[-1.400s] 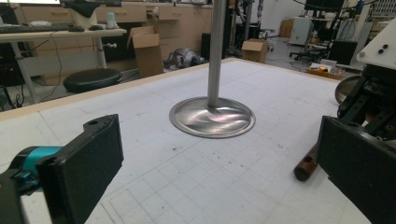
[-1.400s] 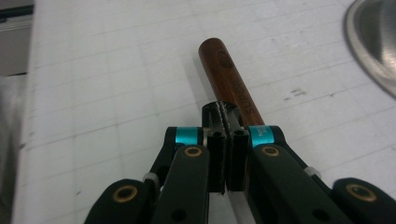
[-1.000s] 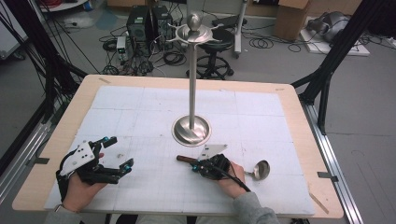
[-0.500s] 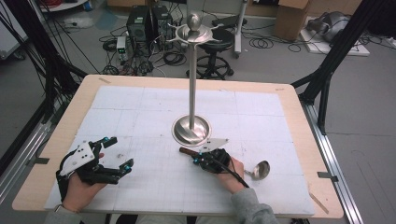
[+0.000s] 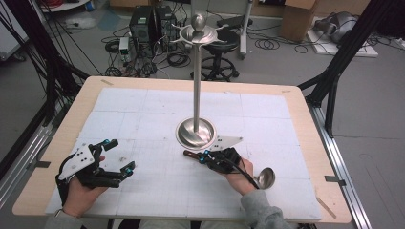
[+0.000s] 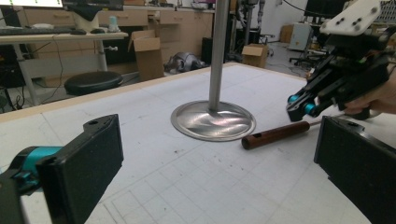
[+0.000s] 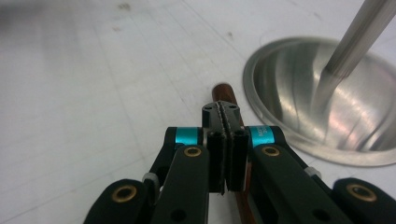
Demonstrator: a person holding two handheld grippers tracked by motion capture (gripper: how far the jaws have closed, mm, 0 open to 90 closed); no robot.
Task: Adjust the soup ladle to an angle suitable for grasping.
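Steel ladle (image 5: pixel 264 178) with a brown wooden handle lies just beside the polished round stand base (image 5: pixel 196 133), right tongs (image 5: pixel 204 156) pressed together over the handle; left tongs (image 5: pixel 119 160) stand apart.

overall light: bright, even and soft in all views, apparently from overhead room lamps.
high view: sharp in the middle; the white desk (image 5: pixel 143 109) is evenly lit with faint shadows; straight edges bow slightly toward the corners.
stand base (image 5: pixel 196 132): streaked highlights on the polished metal, no harsh glare.
left gripper view: desk and stand base crisp; the near black jaws of the left hand-held gripper (image 6: pixel 219 161) are soft.
right gripper view: the right hand-held gripper (image 7: pixel 227 144) is sharp; the top left corner blurs and darkens; the stand pole (image 7: pixel 348 51) is smeared.
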